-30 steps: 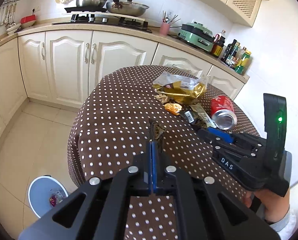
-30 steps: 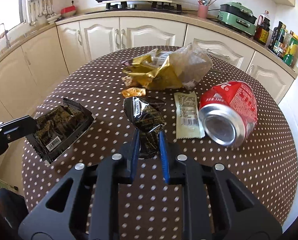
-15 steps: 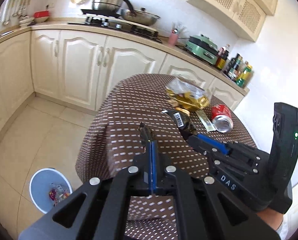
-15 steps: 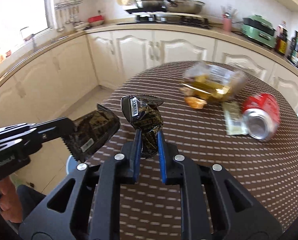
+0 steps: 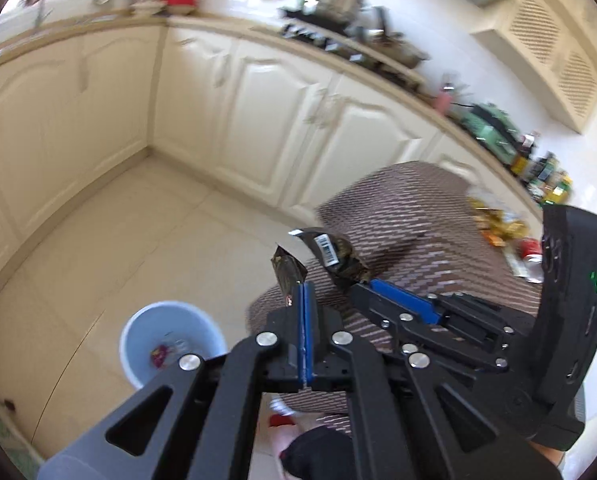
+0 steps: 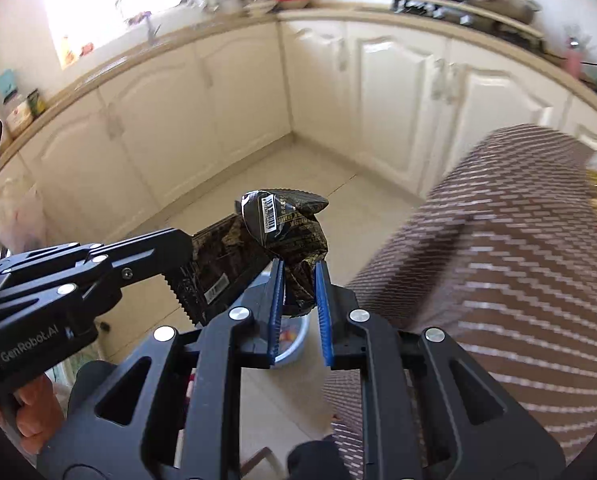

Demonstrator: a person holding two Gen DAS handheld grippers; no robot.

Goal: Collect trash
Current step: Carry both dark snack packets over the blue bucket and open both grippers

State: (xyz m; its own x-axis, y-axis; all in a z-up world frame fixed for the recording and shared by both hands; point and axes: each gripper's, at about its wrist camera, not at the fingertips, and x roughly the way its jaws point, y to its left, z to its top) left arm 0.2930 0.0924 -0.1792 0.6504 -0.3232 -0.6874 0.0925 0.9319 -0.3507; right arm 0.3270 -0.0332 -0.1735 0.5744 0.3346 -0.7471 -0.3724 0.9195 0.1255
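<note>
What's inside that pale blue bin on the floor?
The bin holds a few small colourful scraps at its bottom, one purplish-red. They are too blurred to identify, and the near wall hides part of its floor.

Open tiled floor lay between the cabinets and the cloth-covered table, with free air above the pale blue bin. The table edge bulged close beside the bin, narrowing that side.

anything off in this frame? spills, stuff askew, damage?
No spills or damage visible. Left gripper and right gripper each clamp a crumpled dark wrapper. More trash, including a red can, lies on the table. The blue bin stands upright.
</note>
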